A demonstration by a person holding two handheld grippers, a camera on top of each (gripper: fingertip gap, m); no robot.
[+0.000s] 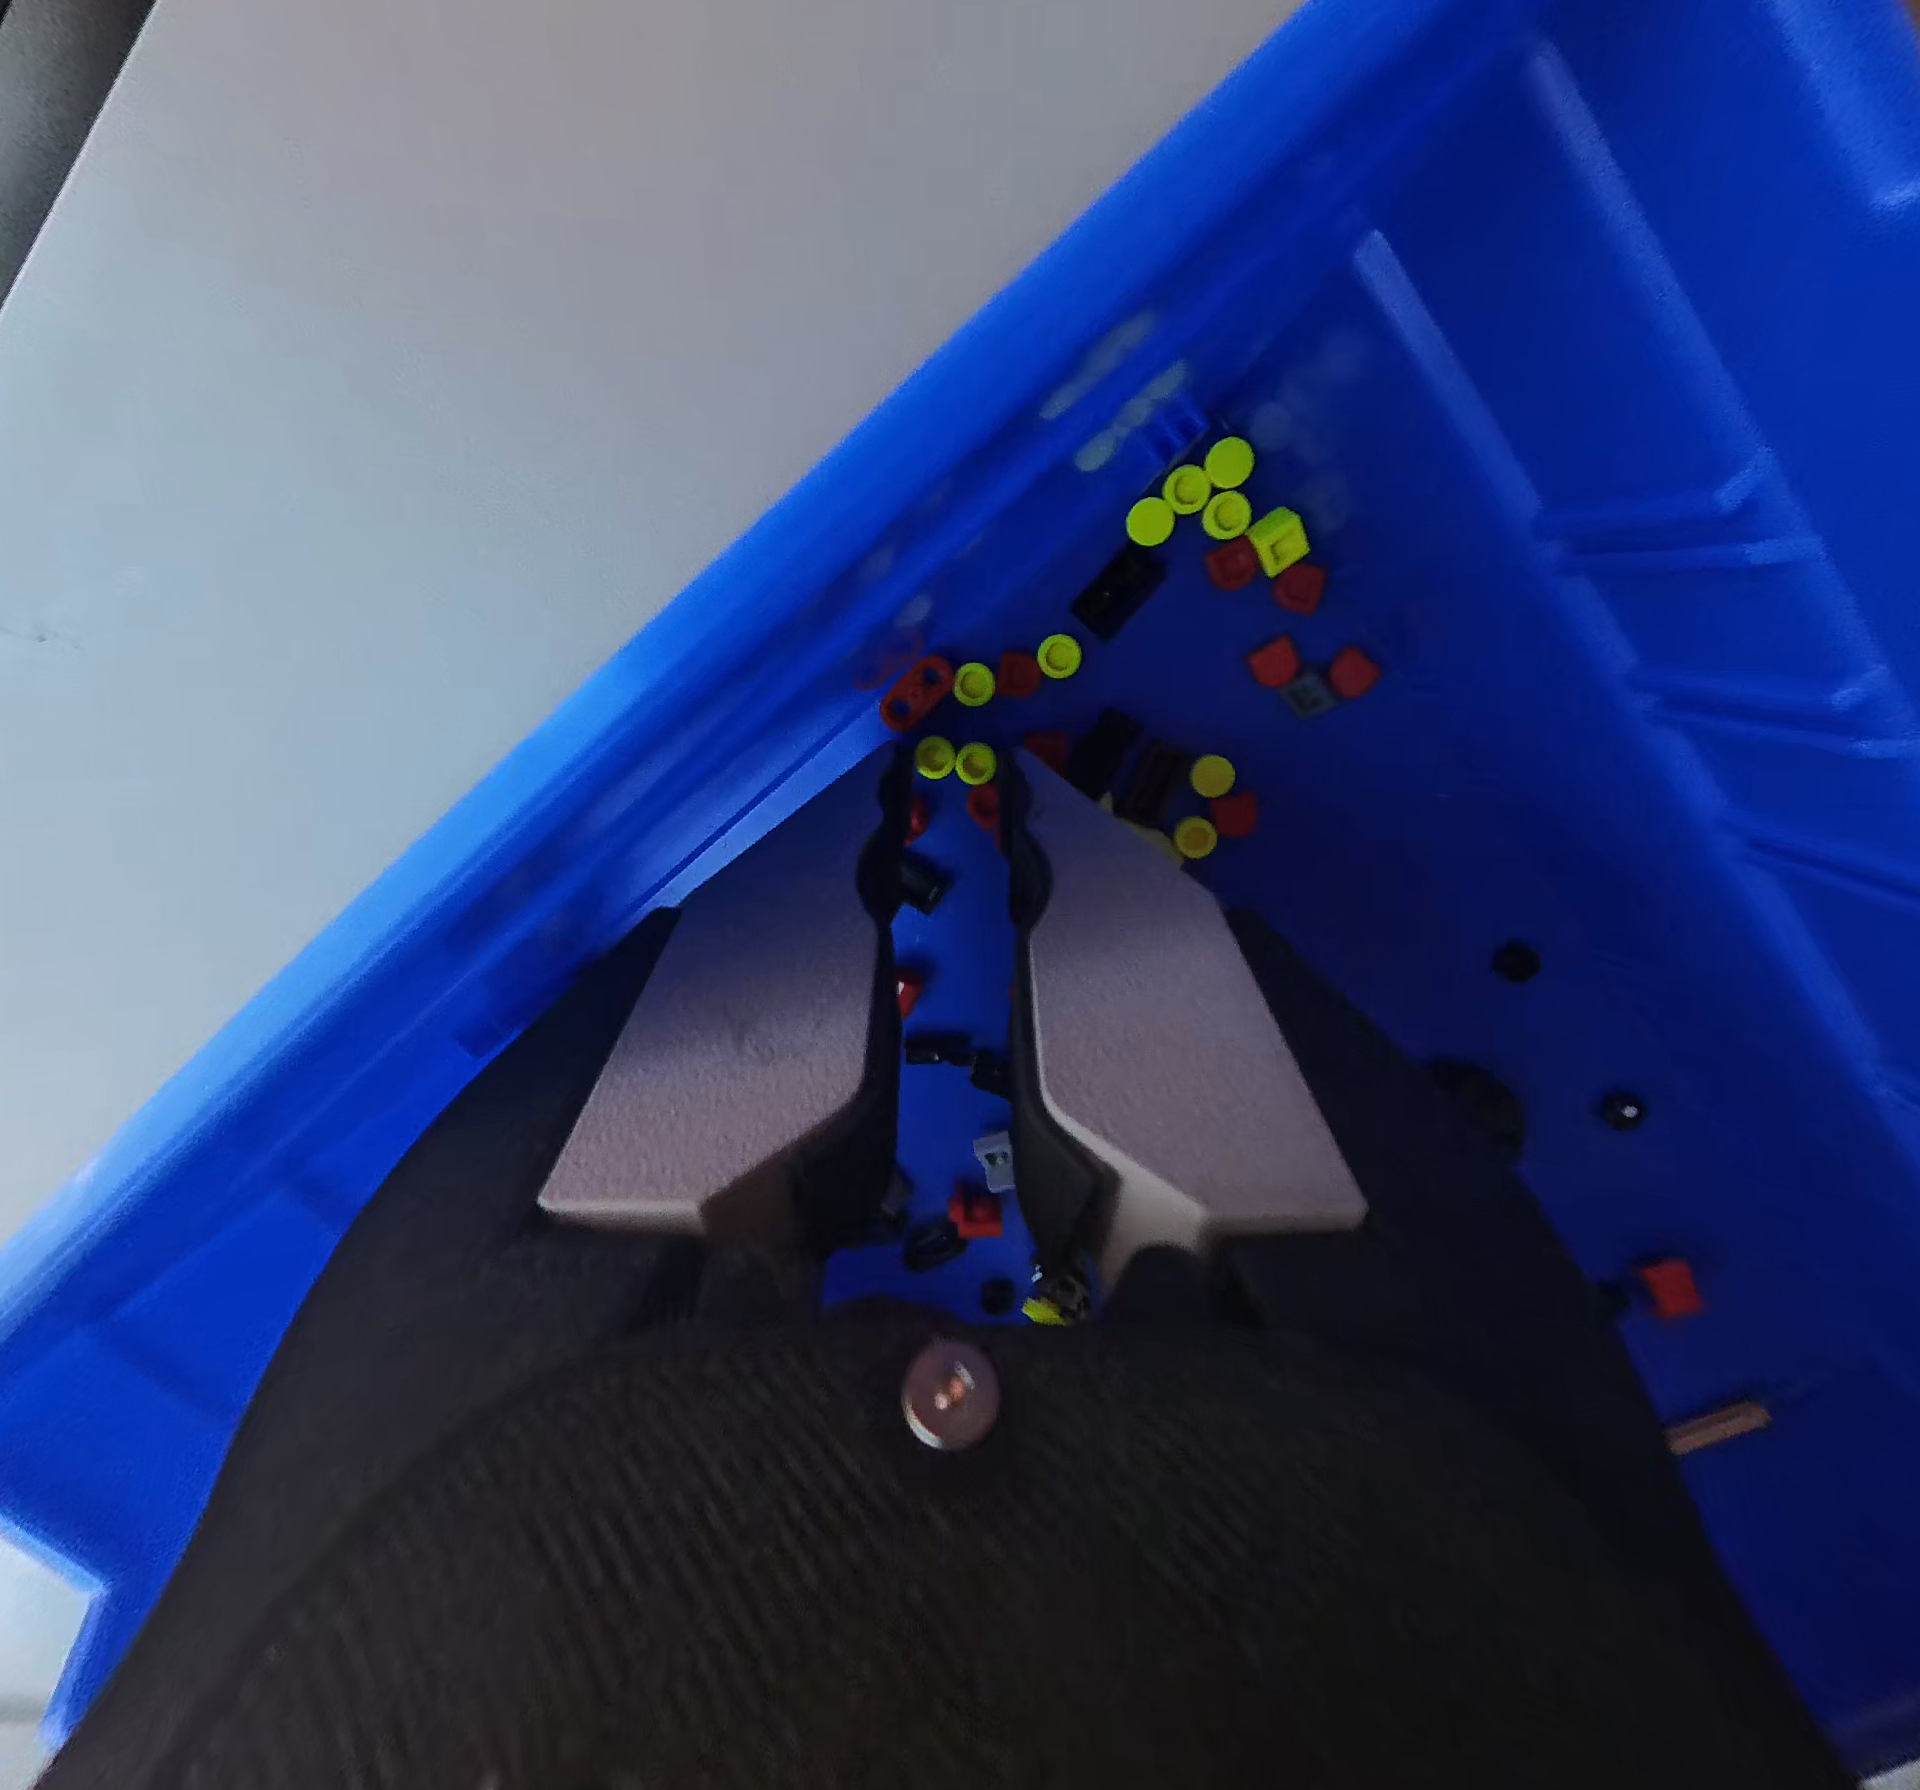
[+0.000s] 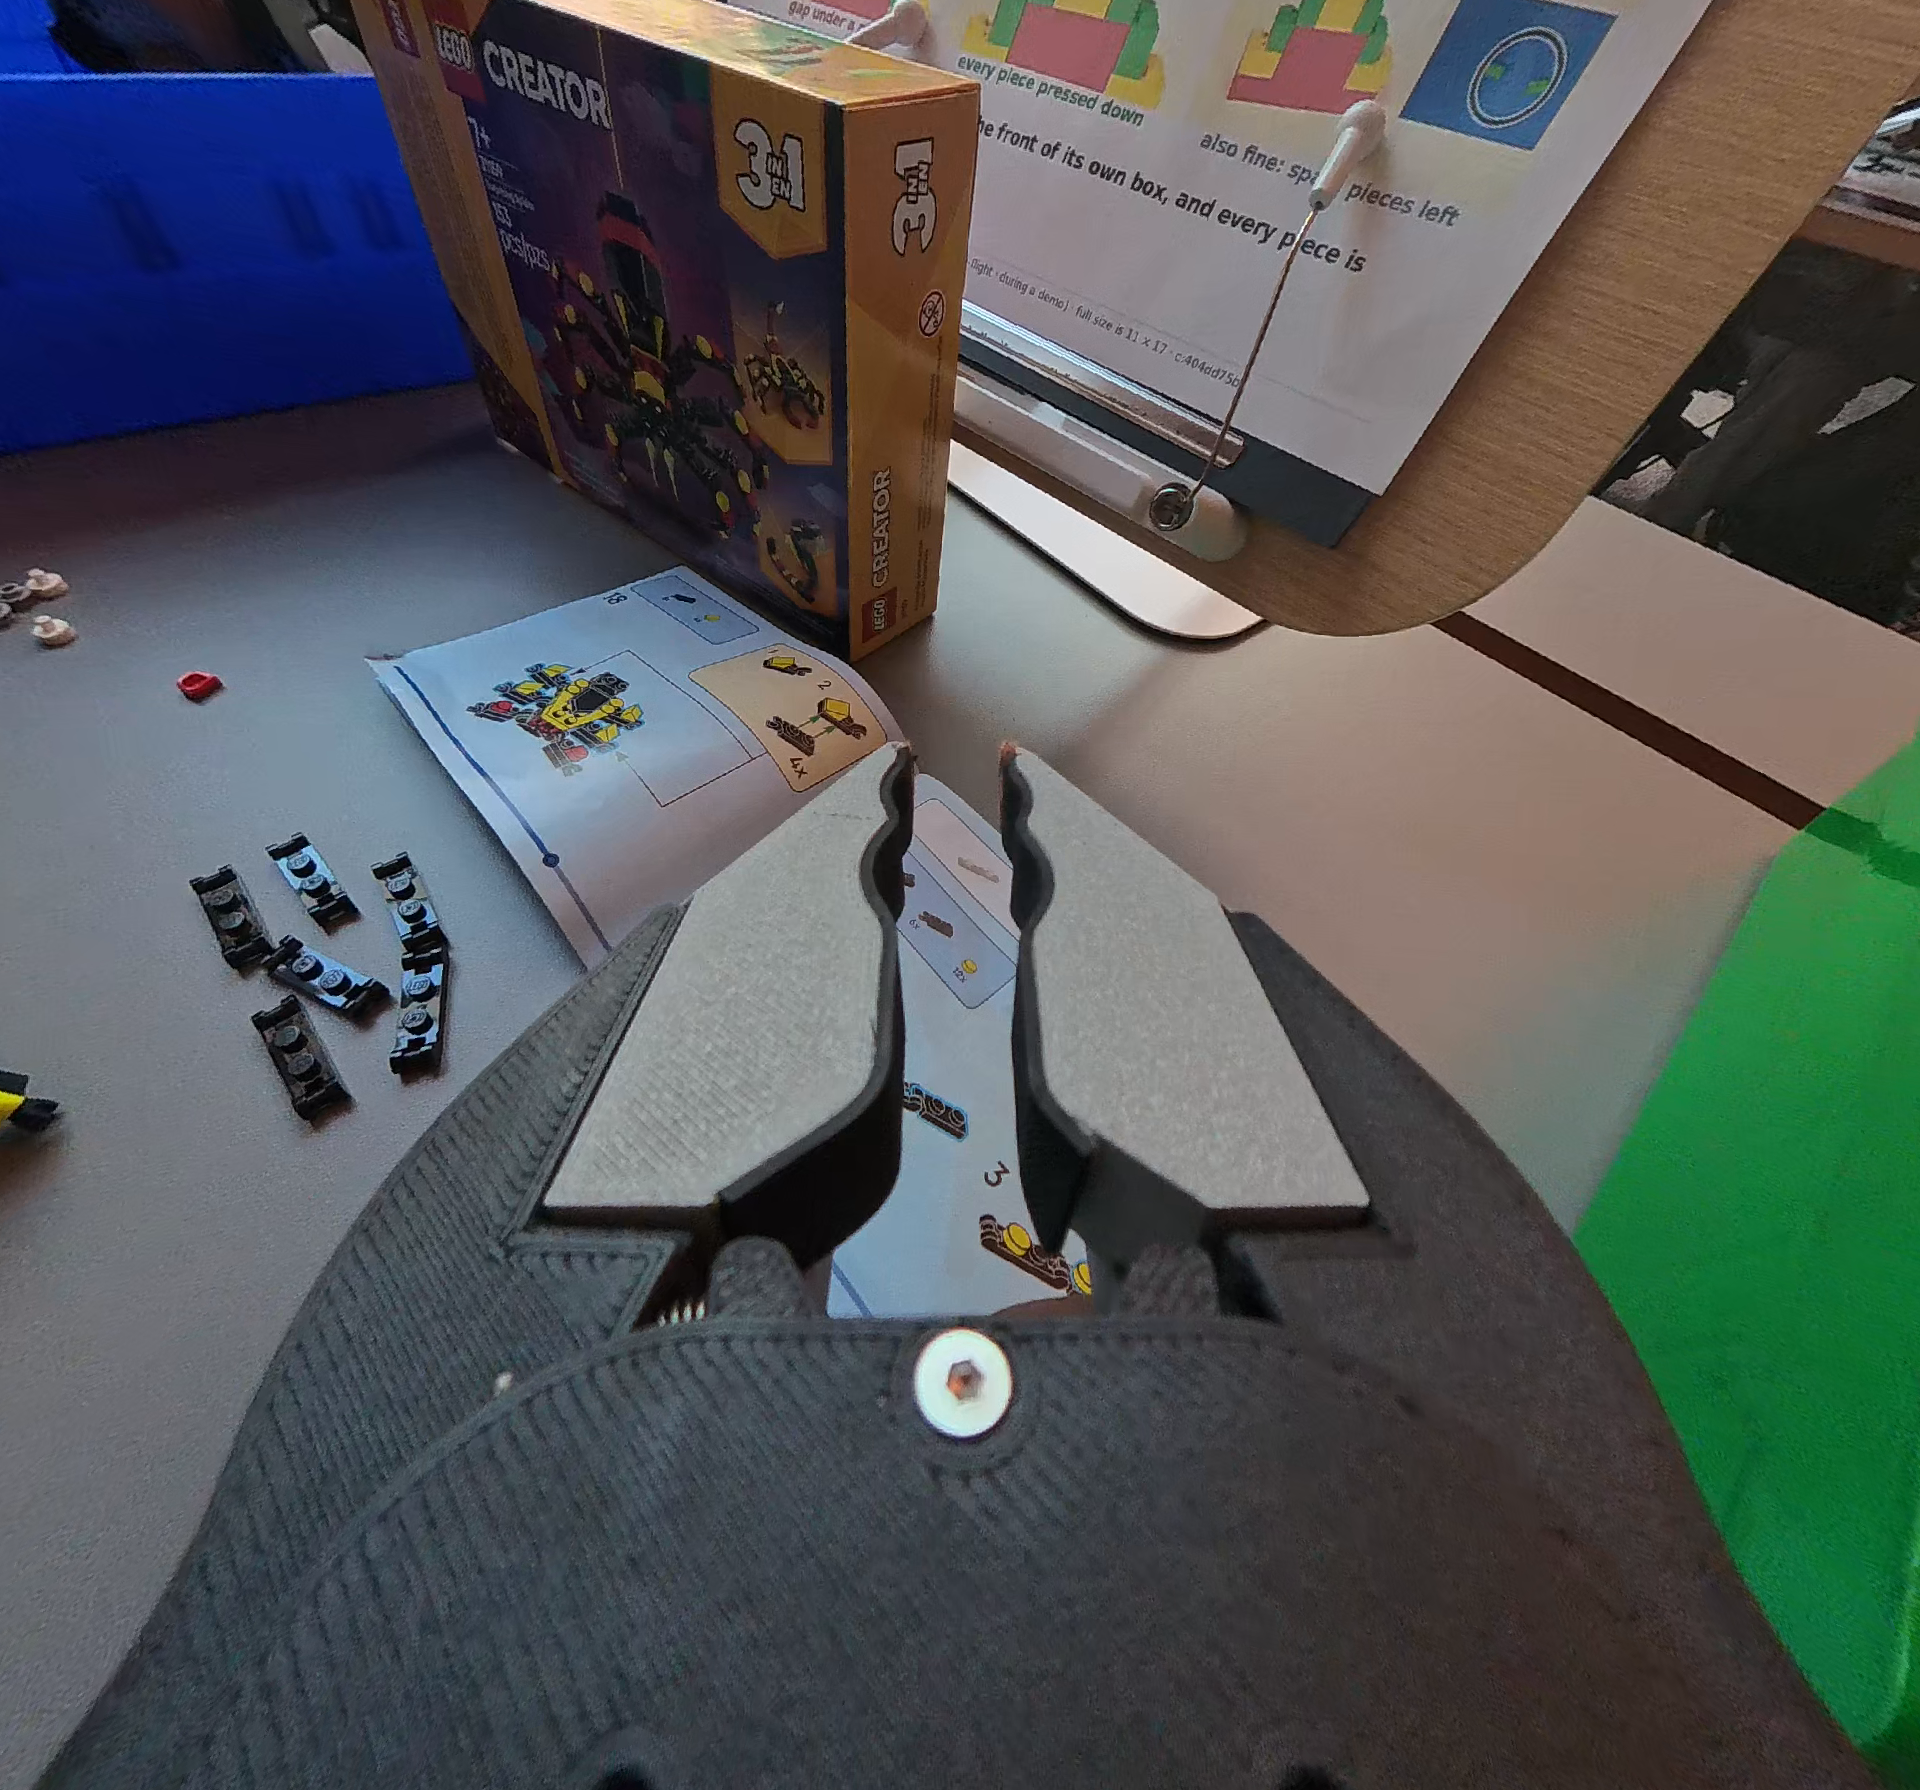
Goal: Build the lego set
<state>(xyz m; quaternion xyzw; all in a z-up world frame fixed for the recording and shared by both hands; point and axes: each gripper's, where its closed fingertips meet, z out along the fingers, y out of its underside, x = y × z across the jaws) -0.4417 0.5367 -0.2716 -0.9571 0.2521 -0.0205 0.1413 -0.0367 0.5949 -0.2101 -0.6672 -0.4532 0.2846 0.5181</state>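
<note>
My left gripper (image 1: 954, 758) is inside a blue bin (image 1: 1558, 390), open a little and empty, its tips next to two lime round studs (image 1: 956, 760). More lime studs (image 1: 1195, 488), red pieces (image 1: 1299, 587) and black pieces (image 1: 1117, 587) lie on the bin floor. My right gripper (image 2: 956, 753) is open and empty above the open instruction booklet (image 2: 623, 732) on the grey table. Several black plates (image 2: 322, 971) lie in a loose group to its left. The set's box (image 2: 675, 286) stands upright behind the booklet.
A wooden board with a printed sheet (image 2: 1299, 182) leans at the back right. The blue bin (image 2: 187, 244) shows at the far left. A small red piece (image 2: 197, 684) and beige bits (image 2: 42, 608) lie on the table. A green object (image 2: 1787, 1169) sits at the right. My hands' fingertips stand some 40 cm from each other.
</note>
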